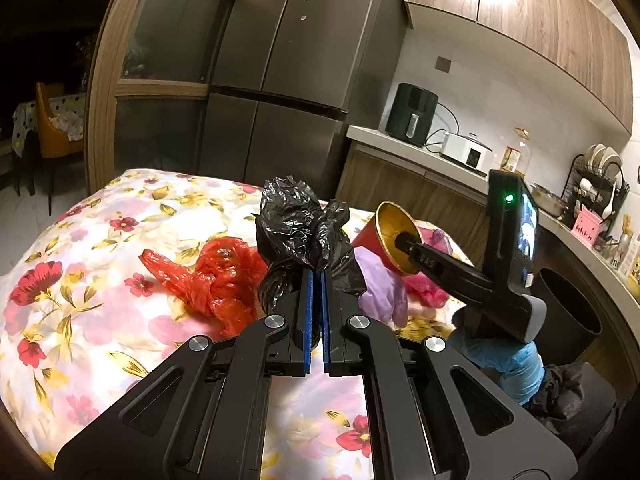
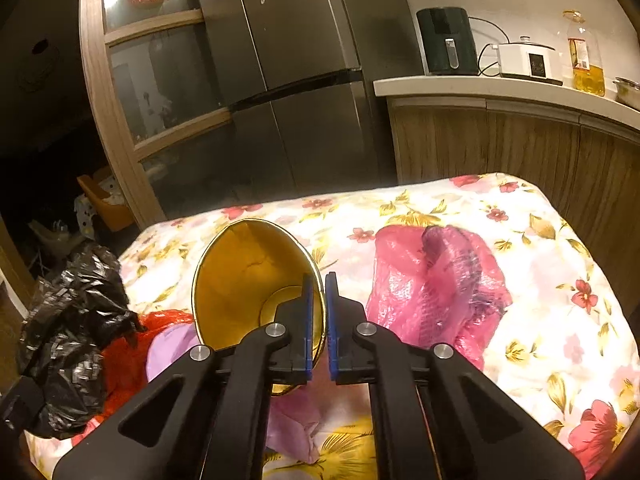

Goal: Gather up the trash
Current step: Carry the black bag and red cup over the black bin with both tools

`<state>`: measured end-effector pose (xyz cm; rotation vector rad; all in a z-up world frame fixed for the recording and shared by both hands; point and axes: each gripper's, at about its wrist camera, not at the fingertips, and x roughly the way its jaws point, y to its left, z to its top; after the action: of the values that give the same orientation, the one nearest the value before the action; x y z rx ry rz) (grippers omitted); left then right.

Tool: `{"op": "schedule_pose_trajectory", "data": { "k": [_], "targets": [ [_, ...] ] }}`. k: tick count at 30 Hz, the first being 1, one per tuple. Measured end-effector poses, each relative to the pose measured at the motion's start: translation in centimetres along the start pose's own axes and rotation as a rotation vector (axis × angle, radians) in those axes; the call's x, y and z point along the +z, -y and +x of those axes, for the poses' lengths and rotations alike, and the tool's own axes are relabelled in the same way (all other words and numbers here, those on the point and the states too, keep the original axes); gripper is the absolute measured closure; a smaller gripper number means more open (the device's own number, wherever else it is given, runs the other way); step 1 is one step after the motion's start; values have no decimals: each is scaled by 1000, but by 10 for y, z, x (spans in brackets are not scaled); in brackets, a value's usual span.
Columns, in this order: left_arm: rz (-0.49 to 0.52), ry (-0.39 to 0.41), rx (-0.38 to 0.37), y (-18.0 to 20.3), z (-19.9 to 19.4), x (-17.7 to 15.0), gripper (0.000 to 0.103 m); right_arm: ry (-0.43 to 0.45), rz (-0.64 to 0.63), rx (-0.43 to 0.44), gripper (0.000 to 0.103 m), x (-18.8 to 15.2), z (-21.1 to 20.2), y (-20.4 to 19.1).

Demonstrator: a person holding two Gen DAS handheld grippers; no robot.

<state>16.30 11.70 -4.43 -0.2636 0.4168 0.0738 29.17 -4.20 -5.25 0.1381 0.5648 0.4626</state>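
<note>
My left gripper [image 1: 317,276] is shut on a crumpled black plastic bag [image 1: 298,216] and holds it above the floral tablecloth [image 1: 100,248]. The black bag also shows at the left of the right wrist view [image 2: 72,320]. My right gripper [image 2: 319,280] is shut on the rim of a red paper cup with a gold inside [image 2: 248,276], one finger inside the cup; the cup also shows in the left wrist view [image 1: 390,236]. A red plastic bag [image 1: 216,276], a lilac bag [image 1: 380,288] and a pink bag [image 2: 436,280] lie on the cloth.
A dark bin [image 1: 568,312] stands on the floor right of the table. A steel fridge [image 1: 296,80] and a wooden cabinet [image 1: 160,80] are behind the table. The counter [image 1: 420,148] holds an air fryer, a white cooker, an oil bottle and a dish rack.
</note>
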Motion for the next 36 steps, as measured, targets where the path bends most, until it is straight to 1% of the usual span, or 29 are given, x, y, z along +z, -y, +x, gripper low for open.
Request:
{"op": "schedule_pose_trajectory", "data": {
  "k": [10, 17, 22, 30, 36],
  "targets": [
    [17, 28, -7, 12, -11, 3, 100, 102, 17, 22, 96, 12, -55, 9],
    [33, 49, -25, 29, -22, 5, 100, 142, 18, 26, 96, 12, -88, 18],
    [44, 64, -46, 43, -29, 9, 100, 166, 29, 11, 96, 10, -110, 32],
    [78, 82, -96, 80, -32, 12, 100, 213, 59, -37, 97, 4, -149, 63],
    [130, 93, -164, 124, -31, 12, 100, 251, 85, -95, 97, 1, -178, 94]
  ]
}}
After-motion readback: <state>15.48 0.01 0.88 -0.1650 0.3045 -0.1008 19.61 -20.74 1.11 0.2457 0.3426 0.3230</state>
